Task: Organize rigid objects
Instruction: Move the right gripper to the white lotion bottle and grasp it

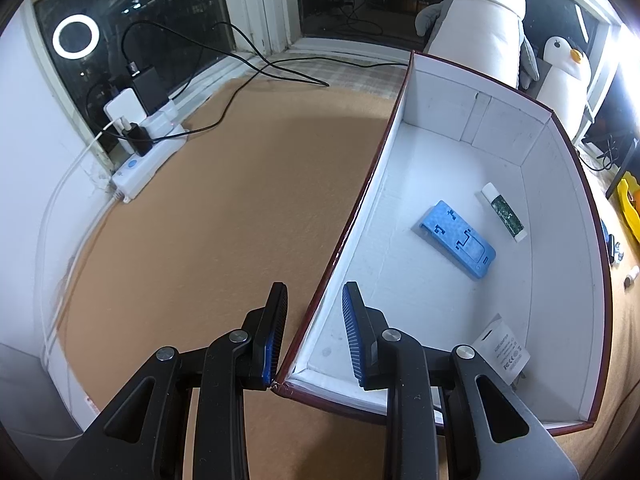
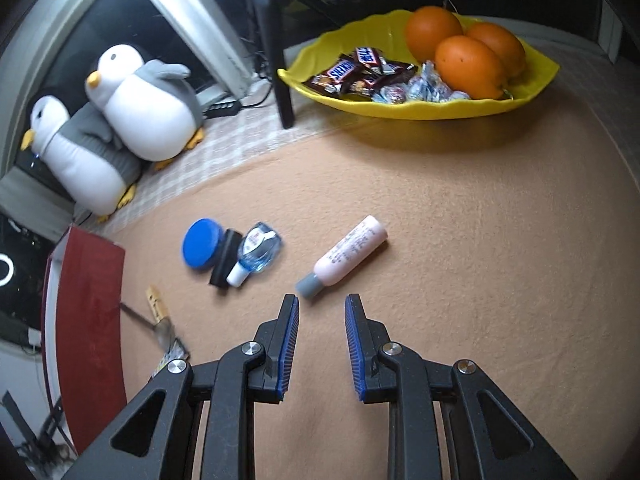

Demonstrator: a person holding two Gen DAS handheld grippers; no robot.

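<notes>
a tan, cloth-covered tabletop is shown from two wrist cameras. the left tool is set narrowly astride the left wall of a white-lined, red-sided box near its front corner; whether the wall is pinched cannot be told. inside the box lie a blue plastic stand, a small white stick and a white adapter. the right tool is held narrow and empty just short of a pink bottle, laid on its side mid-tabletop, grey cap nearest. the bottle is judged light, stiff and smooth, liable to roll; it is best gripped across its mid-body. beside it lie a blue-lidded jar and a small clear bottle.
</notes>
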